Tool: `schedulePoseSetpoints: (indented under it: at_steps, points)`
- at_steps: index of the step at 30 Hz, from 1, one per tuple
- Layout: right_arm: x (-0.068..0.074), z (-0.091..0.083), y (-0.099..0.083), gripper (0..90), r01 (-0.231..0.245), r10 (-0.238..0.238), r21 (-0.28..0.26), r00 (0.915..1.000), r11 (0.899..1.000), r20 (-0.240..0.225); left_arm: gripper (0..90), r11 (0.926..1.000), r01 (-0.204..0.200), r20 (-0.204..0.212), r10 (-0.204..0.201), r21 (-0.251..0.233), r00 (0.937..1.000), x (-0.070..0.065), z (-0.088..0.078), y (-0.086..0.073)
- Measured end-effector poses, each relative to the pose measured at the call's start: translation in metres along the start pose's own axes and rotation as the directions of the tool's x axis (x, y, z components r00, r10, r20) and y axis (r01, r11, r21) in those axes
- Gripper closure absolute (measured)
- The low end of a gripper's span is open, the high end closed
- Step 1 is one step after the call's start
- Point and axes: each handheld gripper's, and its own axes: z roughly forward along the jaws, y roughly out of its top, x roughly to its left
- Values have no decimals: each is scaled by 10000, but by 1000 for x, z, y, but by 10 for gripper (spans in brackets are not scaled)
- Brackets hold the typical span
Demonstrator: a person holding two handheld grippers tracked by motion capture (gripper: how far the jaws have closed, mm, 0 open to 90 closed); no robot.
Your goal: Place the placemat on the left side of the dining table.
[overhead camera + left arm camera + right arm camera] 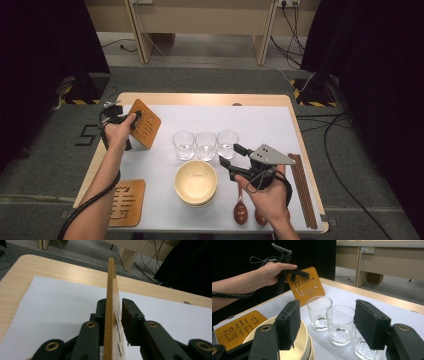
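Note:
A wooden coaster (pixel 148 126) with cut-out slots stands tilted on edge at the table's far left. My left gripper (pixel 134 120) straddles its upper corner. In the left gripper view the coaster (pixel 111 285) rises edge-on between the jaws of this gripper (pixel 115 303). It leans against the left pad, and a gap separates it from the right pad (pixel 127 315), so the gripper is open. The right gripper view shows the same coaster (pixel 308 287) under that gripper (pixel 294 273). My right gripper (pixel 231 157) (pixel 329 317) hovers open and empty, just right of three glasses.
Three empty glasses (pixel 205 145) (pixel 338 325) stand in a row at mid-table. A cream bowl (pixel 196 182) (pixel 305 333) sits in front of them. A second coaster (pixel 127 202) (pixel 237 327) lies flat near left. Two brown spoons (pixel 241 210) and chopsticks (pixel 303 190) lie near right.

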Motion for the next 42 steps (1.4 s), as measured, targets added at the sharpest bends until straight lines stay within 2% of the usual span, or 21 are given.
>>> schedulePoseSetpoints:
  at_steps: [2,4,6,7,10,12,13,14,16,20,24,25,28,32,34,37,40,42]
  points:
    - [0,0,0,384,-51,51,-7,10000,10000,-14,668,10000,17,-46,-17,4,10000,4,0,0]
    - [0,1,0,384,4,-4,-12,10000,10000,0,644,10000,36,-119,-35,64,9999,12,-1,0]
    - [0,1,-1,384,-42,42,26,10000,10000,-23,615,10000,-50,-383,53,76,9993,23,-2,-2]
    - [0,1,-1,384,-42,42,26,10000,10000,-23,599,10000,-50,-383,53,76,9993,23,-2,-2]
    - [0,3,-2,384,-6,6,39,10000,10000,-39,560,10000,57,-517,-56,16,9986,35,-4,-6]
    - [1,4,-3,385,-84,84,103,9999,9999,-55,544,9999,145,-878,-149,-55,9960,43,-6,-7]
    - [0,4,-3,385,-56,56,135,10000,9999,-39,536,10000,-73,-1235,76,29,9923,46,-7,-8]
    - [0,4,-3,385,-44,45,145,10000,9999,-57,544,10000,-25,-1272,35,74,9919,49,-8,-9]
    - [1,5,-4,386,-101,103,159,9999,9998,-76,557,9997,231,-1048,-219,108,9943,52,-9,-12]
    - [1,6,-4,386,-77,80,206,9999,9998,-122,576,9994,259,-1009,-235,217,9946,56,-12,-16]
    - [2,6,-4,387,-87,90,221,9999,9997,-132,658,9980,-27,-1131,98,634,9935,62,-19,-21]
    - [2,6,-4,387,-37,40,204,9999,9998,-137,727,9957,-135,-1281,253,922,9914,66,-21,-24]
    - [2,6,-4,388,-25,28,214,9999,9998,-139,825,9928,-194,-1373,357,1182,9899,71,-23,-28]
    - [3,7,-4,388,12,-9,222,9999,9998,-169,883,9862,-316,-1708,597,1628,9835,78,-23,-33]
    - [2,6,-4,388,-5,9,244,9999,9997,-146,890,9803,-478,-1837,836,1916,9794,79,-21,-36]
    - [2,6,-4,388,-35,38,283,9999,9996,-128,891,9785,-518,-1823,890,1998,9792,80,-20,-37]
    - [2,6,-4,388,-20,24,301,9999,9995,-135,892,9757,-639,-1889,1046,2096,9764,80,-20,-38]
    - [2,6,-4,388,15,-11,305,9999,9995,-138,893,9746,-592,-1832,999,2158,9780,81,-20,-38]
